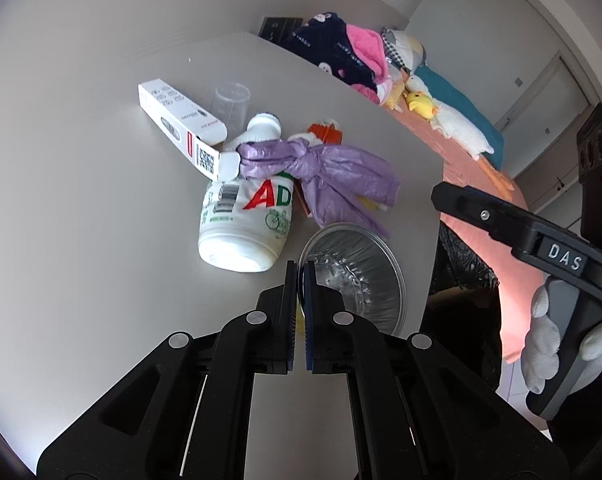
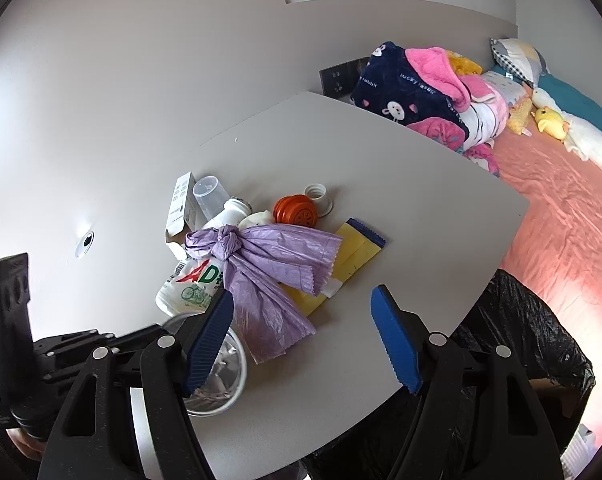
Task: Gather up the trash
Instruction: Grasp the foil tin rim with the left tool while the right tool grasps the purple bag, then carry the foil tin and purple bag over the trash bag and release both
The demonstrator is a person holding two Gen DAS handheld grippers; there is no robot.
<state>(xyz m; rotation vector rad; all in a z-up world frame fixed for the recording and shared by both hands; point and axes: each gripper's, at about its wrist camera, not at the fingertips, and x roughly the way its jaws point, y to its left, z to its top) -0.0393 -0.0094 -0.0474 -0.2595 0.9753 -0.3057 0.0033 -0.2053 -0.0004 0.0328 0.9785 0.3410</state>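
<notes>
A trash pile lies on the grey table (image 1: 81,208): a white AD bottle (image 1: 245,224), a knotted purple plastic bag (image 1: 333,176), a white carton (image 1: 181,128), a clear cup (image 1: 229,104) and an orange cap (image 2: 295,211). My left gripper (image 1: 300,280) is shut on the rim of a clear plastic bowl (image 1: 357,276) beside the bottle. My right gripper (image 2: 305,320) is open and empty, above the table's near edge, with the purple bag (image 2: 269,276) and a yellow wrapper (image 2: 353,252) ahead of it. The bowl also shows in the right wrist view (image 2: 221,376).
A black-lined trash bin (image 2: 521,344) stands below the table's right edge. A bed with a pink sheet (image 2: 561,216), blankets and soft toys lies beyond. A white bottle neck ring (image 2: 319,196) sits behind the orange cap.
</notes>
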